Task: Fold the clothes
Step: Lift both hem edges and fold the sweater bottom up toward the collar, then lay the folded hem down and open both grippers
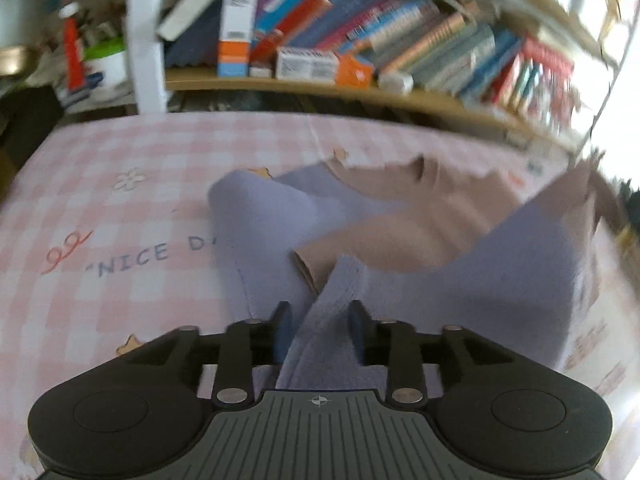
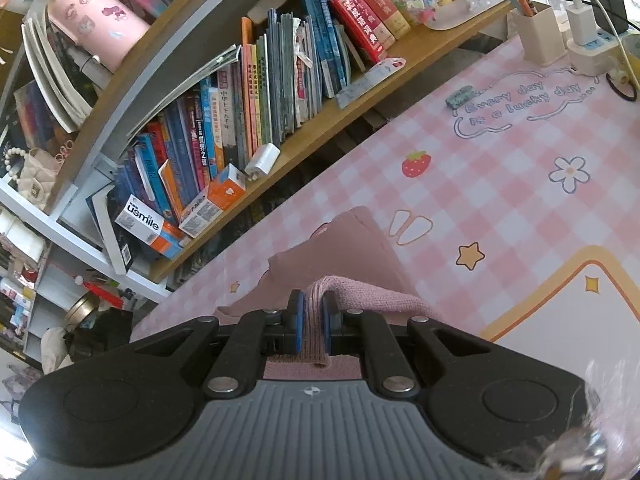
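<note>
Left gripper (image 1: 320, 330): fingers parted, a ribbed edge of the knit garment (image 1: 400, 248) lying loose between them, pads not pressing it. Right gripper (image 2: 313, 330): fingers clamped on a ribbed fold of the same garment (image 2: 352, 248), which looks pinker in this view. Garment lies crumpled on the pink-checked bench (image 1: 120, 208), in front of the bookshelf (image 2: 224, 128).

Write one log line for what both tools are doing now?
left tool: open, sweater cuff loose between pads | right tool: shut on sweater | mat: sweater unfolded
</note>
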`<state>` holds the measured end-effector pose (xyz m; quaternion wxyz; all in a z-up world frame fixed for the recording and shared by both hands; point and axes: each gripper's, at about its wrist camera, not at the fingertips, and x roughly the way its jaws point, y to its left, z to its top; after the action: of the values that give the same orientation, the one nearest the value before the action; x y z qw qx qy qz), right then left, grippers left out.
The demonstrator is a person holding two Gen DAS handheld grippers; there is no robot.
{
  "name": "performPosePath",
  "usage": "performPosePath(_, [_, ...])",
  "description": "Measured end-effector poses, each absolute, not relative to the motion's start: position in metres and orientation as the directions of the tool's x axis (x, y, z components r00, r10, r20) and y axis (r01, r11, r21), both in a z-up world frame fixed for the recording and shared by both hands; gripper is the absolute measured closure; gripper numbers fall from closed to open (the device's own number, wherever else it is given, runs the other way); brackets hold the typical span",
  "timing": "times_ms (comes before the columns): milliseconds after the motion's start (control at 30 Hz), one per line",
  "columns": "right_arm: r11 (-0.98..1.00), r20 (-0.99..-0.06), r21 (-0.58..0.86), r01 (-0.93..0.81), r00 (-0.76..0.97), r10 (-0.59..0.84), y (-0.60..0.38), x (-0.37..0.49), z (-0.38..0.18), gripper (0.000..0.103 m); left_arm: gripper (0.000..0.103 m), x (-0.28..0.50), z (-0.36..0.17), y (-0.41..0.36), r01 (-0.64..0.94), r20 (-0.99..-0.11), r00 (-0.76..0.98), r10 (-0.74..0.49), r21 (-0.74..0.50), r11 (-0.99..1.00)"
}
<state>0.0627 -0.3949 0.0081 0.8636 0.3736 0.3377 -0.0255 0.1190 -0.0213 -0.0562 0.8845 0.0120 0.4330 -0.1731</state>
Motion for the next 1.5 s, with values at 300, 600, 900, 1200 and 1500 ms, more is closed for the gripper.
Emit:
performPosePath(300, [0.694, -0.618, 0.633, 0.343, 0.763, 0.186, -0.399, 0.057, 0.002, 0.094, 0.098, 0.12, -0.06, -0.02, 0.385, -0.759, 0.548, -0.351, -0.144, 0.911])
performPosePath(600, [0.67, -0.554, 0.665, 0.331, 0.82, 0.144, -0.408, 0.069, 0.024, 0.094, 0.099, 0.137, 0.01, 0.029, 0.215, -0.533, 0.766, -0.36, -0.315, 0.924])
performPosePath(900, [0.759, -0.625, 0.567, 0.32, 0.767, 0.144, -0.389, 0.153, 0.0, 0.094, 0.098, 0.186, -0.023, 0.022, 0.133, -0.604, 0.745, -0.282, -0.28, 0.951])
performPosePath(1200, [0.858, -0.66, 0.447, 0.253, 0.741, 0.126, -0.382, 0.165, -0.016, 0.057, 0.098, 0.192, -0.043, 0.03, 0.126, -0.643, 0.713, -0.28, -0.275, 0.953])
performPosePath(1500, [0.986, -0.738, 0.098, 0.136, 0.674, -0.02, -0.365, 0.181, -0.035, 0.058, 0.095, 0.204, -0.058, 0.029, 0.11, -0.685, 0.676, -0.271, -0.27, 0.956])
